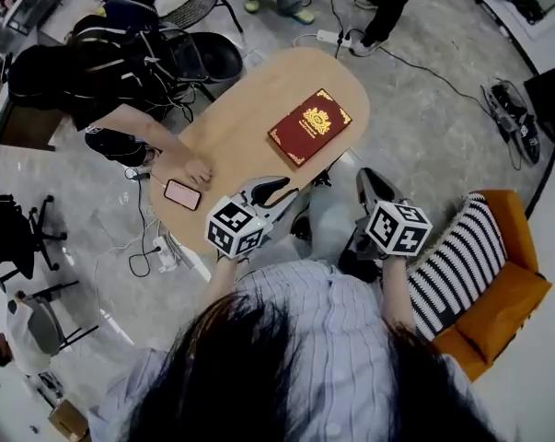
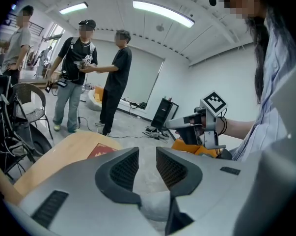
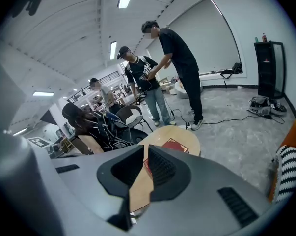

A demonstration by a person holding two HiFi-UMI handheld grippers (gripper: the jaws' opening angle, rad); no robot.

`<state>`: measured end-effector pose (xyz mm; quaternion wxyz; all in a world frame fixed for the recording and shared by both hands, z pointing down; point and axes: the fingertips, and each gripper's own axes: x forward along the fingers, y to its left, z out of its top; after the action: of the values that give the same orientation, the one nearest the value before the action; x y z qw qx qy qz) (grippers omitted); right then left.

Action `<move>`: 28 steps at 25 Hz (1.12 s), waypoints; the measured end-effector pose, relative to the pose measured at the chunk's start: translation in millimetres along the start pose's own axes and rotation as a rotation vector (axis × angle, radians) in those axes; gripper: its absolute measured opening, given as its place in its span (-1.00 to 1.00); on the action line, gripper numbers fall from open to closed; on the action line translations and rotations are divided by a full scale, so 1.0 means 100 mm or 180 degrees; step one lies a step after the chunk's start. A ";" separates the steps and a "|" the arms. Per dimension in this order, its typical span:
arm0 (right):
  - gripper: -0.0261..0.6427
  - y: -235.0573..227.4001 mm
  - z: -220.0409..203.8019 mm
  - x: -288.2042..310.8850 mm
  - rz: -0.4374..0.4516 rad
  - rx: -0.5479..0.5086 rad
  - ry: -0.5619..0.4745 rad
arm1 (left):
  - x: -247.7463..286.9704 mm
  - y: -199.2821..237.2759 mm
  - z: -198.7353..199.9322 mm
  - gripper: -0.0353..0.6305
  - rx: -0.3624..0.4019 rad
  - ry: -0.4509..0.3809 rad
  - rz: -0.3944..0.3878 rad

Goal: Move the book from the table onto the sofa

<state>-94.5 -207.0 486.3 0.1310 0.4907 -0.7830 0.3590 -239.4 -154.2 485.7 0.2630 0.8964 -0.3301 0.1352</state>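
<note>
The red book (image 1: 309, 127) with a gold emblem lies flat on the far right part of the oval wooden table (image 1: 249, 118). My left gripper (image 1: 279, 190) hovers over the table's near edge, short of the book, shut and empty. My right gripper (image 1: 369, 180) hangs off the table's near right side, also shut with nothing in it. In the left gripper view, past my left gripper (image 2: 147, 154), a corner of the book (image 2: 101, 151) shows. In the right gripper view the book (image 3: 176, 145) lies just beyond my right gripper (image 3: 145, 154). The orange sofa (image 1: 512, 288) stands to my right.
A striped cushion (image 1: 456, 261) lies on the sofa. A seated person's hand (image 1: 194, 168) rests on the table's left edge beside a phone (image 1: 182, 194). Chairs with bags (image 1: 139, 58) crowd the left. Two people (image 3: 162, 77) stand beyond the table among floor cables (image 1: 424, 67).
</note>
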 end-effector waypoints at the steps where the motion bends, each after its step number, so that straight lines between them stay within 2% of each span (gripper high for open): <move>1: -0.80 -0.04 0.01 0.08 0.0002 -0.0006 0.0059 | 0.03 0.06 -0.02 -0.58 -0.0039 0.0023 0.0029; 6: -0.80 -0.30 0.03 0.45 0.0005 -0.0018 0.0324 | 0.27 0.37 -0.12 -0.58 -0.0072 0.0174 0.0177; 9: -0.80 -0.49 0.09 0.68 0.0000 -0.0033 0.0465 | 0.46 0.58 -0.24 -0.58 -0.0003 0.0373 0.0231; 12: -0.80 -0.69 0.12 0.90 0.0050 -0.0068 0.0604 | 0.67 0.78 -0.38 -0.58 -0.0037 0.0535 0.0258; 16: -0.80 -1.00 0.06 1.24 0.0123 -0.0273 0.0843 | 0.98 1.05 -0.54 -0.57 -0.0265 0.0673 0.0231; 20: -0.80 -1.32 -0.08 1.58 0.0140 -0.0357 0.1052 | 1.29 1.34 -0.59 -0.54 -0.0610 0.0623 0.0252; 24: -0.80 -1.53 -0.27 1.95 0.0196 -0.0395 0.1285 | 1.56 1.72 -0.66 -0.48 -0.0803 0.0658 0.0378; 26: -0.80 -1.63 -0.38 2.12 0.0196 -0.0293 0.1383 | 1.66 1.88 -0.72 -0.44 -0.0928 0.0692 0.0413; 28: -0.80 -1.71 -0.48 2.29 0.0215 -0.0051 0.1439 | 1.73 2.04 -0.79 -0.39 -0.1019 0.0725 0.0448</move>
<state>-64.9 -373.0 722.0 0.2950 0.3703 -0.7525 0.4578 -251.0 -331.5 700.7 0.4276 0.7969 -0.3773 0.1995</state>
